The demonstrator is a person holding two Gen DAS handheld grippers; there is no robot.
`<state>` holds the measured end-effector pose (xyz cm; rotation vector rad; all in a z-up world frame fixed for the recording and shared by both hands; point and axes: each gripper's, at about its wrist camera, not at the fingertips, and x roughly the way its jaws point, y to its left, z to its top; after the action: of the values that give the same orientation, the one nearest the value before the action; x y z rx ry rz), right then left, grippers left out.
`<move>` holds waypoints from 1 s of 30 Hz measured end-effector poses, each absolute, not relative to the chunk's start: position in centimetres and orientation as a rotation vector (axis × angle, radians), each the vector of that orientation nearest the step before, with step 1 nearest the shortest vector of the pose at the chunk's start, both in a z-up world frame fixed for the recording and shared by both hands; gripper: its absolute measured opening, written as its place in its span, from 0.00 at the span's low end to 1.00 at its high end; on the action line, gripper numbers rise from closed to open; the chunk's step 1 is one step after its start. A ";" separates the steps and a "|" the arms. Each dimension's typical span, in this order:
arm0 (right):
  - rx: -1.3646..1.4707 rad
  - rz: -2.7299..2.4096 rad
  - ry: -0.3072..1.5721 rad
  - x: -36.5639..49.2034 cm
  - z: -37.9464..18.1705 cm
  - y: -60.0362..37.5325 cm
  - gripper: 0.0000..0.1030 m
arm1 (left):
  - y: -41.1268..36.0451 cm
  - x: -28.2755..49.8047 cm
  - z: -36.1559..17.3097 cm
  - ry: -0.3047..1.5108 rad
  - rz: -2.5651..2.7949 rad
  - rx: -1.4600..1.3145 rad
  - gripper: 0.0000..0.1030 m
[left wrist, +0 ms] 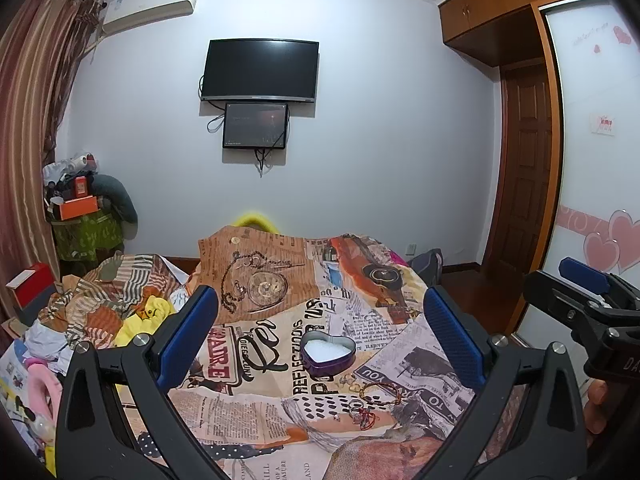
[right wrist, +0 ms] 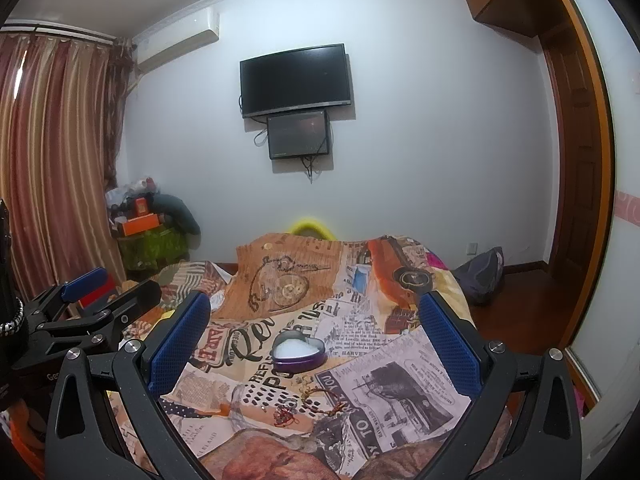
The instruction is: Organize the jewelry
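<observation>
An open purple heart-shaped tin point(left wrist: 328, 354) with white padding inside sits on a newspaper-print cloth point(left wrist: 248, 408); it also shows in the right wrist view point(right wrist: 298, 354). Just in front of it lie loose jewelry pieces: small rings point(left wrist: 347, 380), a gold and red bracelet point(left wrist: 380, 394) and a red string piece point(left wrist: 366, 418). In the right wrist view the bracelet point(right wrist: 324, 400) and red string piece point(right wrist: 285, 416) lie in front of the tin. My left gripper point(left wrist: 320, 332) is open and empty, above and behind the jewelry. My right gripper point(right wrist: 314, 328) is open and empty too.
The cloth covers a bed or table. A pile of clothes and a yellow toy point(left wrist: 148, 314) lies to the left. A red box point(left wrist: 28, 286) stands at far left. A wardrobe point(left wrist: 592, 160) is on the right, a wall television point(left wrist: 260, 70) ahead.
</observation>
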<state>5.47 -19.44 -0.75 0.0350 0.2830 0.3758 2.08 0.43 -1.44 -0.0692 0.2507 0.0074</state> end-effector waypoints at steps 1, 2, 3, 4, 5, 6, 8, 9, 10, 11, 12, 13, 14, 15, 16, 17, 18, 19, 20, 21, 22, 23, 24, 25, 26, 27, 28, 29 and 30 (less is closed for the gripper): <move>0.037 0.377 0.287 5.6 -0.8 -19.5 1.00 | 0.4 2.2 -1.5 0.255 0.008 -0.069 1.00; 0.038 0.377 0.292 5.8 -0.9 -19.4 1.00 | 0.5 2.4 -1.6 0.258 0.009 -0.070 1.00; 0.039 0.377 0.296 6.1 -1.0 -19.5 1.00 | 0.4 2.7 -1.7 0.262 0.009 -0.071 1.00; 0.039 0.376 0.299 6.3 -1.1 -19.5 1.00 | 0.5 3.0 -1.7 0.267 0.009 -0.072 1.00; 0.039 0.375 0.306 6.5 -1.2 -19.5 1.00 | 0.5 3.2 -1.9 0.272 0.010 -0.072 1.00; 0.038 0.374 0.314 6.8 -1.4 -19.5 1.00 | 0.5 3.6 -2.1 0.280 0.014 -0.073 1.00; 0.039 0.372 0.329 7.3 -1.7 -19.6 1.00 | 0.6 4.2 -2.5 0.296 0.018 -0.074 1.00; 0.040 0.369 0.342 7.8 -2.0 -19.6 1.00 | 0.7 4.8 -2.8 0.310 0.020 -0.075 1.00; 0.040 0.366 0.350 8.0 -2.2 -19.7 1.00 | 0.8 5.1 -3.1 0.321 0.021 -0.075 1.00; 0.040 0.363 0.359 8.3 -2.5 -19.7 1.00 | 0.9 5.7 -3.5 0.338 0.023 -0.074 1.00; 0.039 0.355 0.377 8.9 -2.9 -19.8 1.00 | 1.0 6.2 -4.0 0.358 0.029 -0.073 1.00; 0.037 0.349 0.389 9.3 -3.3 -19.8 1.00 | 1.2 6.8 -4.4 0.373 0.036 -0.072 1.00; 0.036 0.344 0.401 9.7 -3.6 -20.0 1.00 | 1.4 7.4 -5.0 0.395 0.046 -0.071 1.00; 0.033 0.334 0.418 10.3 -4.1 -20.1 1.00 | 1.5 8.0 -5.4 0.413 0.054 -0.072 1.00; 0.029 0.320 0.440 10.9 -4.7 -20.2 1.00 | 1.8 8.6 -6.0 0.435 0.059 -0.074 1.00; 0.024 0.307 0.466 11.7 -5.3 -20.2 1.00 | 2.0 9.1 -6.5 0.455 0.061 -0.077 1.00; 0.022 0.303 0.475 12.0 -5.7 -20.3 1.00 | 2.3 9.8 -7.3 0.481 0.063 -0.083 1.00; 0.018 0.293 0.503 12.7 -6.4 -20.3 1.00 | 2.5 10.5 -8.1 0.506 0.066 -0.087 1.00; 0.014 0.285 0.529 13.4 -7.1 -20.4 1.00 | 2.6 10.9 -8.6 0.523 0.066 -0.088 0.99; 0.012 0.283 0.540 13.7 -7.4 -20.4 1.00 | 2.7 11.5 -9.4 0.547 0.065 -0.087 0.94; 0.008 0.278 0.568 14.3 -8.0 -20.5 1.00 | 2.8 12.2 -10.2 0.578 0.064 -0.081 0.92; 0.005 0.275 0.586 14.7 -8.5 -20.5 1.00 | 2.7 12.8 -11.0 0.607 0.060 -0.076 0.89; 0.002 0.273 0.618 15.4 -9.3 -20.6 1.00 | 2.7 13.1 -11.6 0.630 0.055 -0.073 0.87; 0.000 0.274 0.636 15.6 -9.7 -20.6 1.00 | 2.7 13.5 -12.2 0.653 0.047 -0.073 0.86; 0.000 0.278 0.654 15.9 -10.2 -20.7 1.00 | 2.6 13.9 -13.1 0.681 0.038 -0.074 0.85; -0.001 0.284 0.678 16.2 -10.6 -20.7 1.00 | 2.6 14.2 -13.6 0.701 0.030 -0.073 0.83; -0.005 0.292 0.702 16.5 -11.2 -20.7 1.00 | 2.4 14.6 -14.3 0.726 0.018 -0.070 0.81; -0.010 0.301 0.725 16.8 -11.8 -20.7 1.00 | 2.4 14.8 -14.7 0.741 0.011 -0.070 0.81; -0.015 0.308 0.737 16.9 -12.1 -20.6 1.00 | 2.3 15.1 -15.4 0.766 -0.002 -0.070 0.80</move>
<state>16.93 -20.61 -12.14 -0.0148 0.7372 0.3081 15.05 2.32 -15.38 -0.0699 0.7661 -0.0022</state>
